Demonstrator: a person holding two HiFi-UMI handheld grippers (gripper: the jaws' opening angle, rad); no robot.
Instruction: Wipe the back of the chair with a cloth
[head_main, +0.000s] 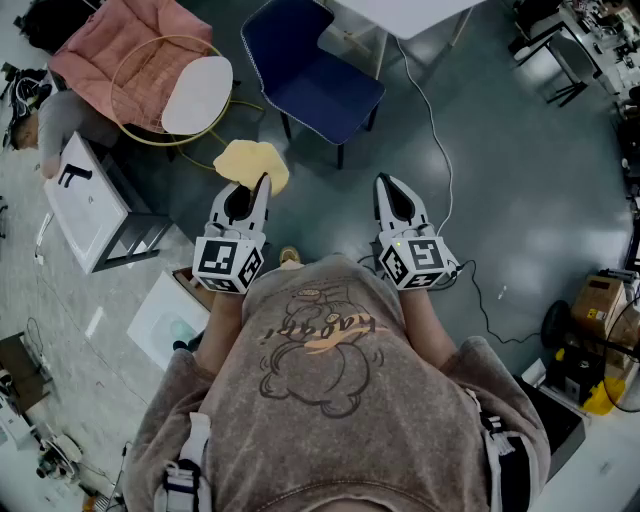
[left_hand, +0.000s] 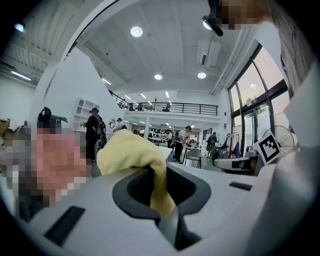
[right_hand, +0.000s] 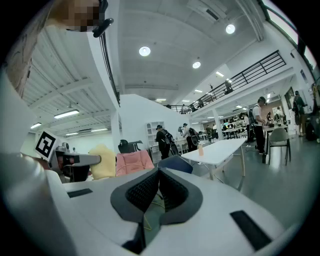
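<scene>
Yellow cloth (head_main: 252, 163), one item: we hold it pinched in the left gripper (head_main: 263, 183), jaws closed on a fold, the rest bunched beyond the tips. Right gripper (head_main: 384, 184): jaws pressed together, nothing between them. Dark blue chair (head_main: 320, 85): on the grey floor (head_main: 500, 180) ahead of both grippers, apart from the cloth.

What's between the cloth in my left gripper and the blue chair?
Only bare grey floor, in the head view: the yellow cloth, held by the left gripper, hangs short of the blue chair.
</scene>
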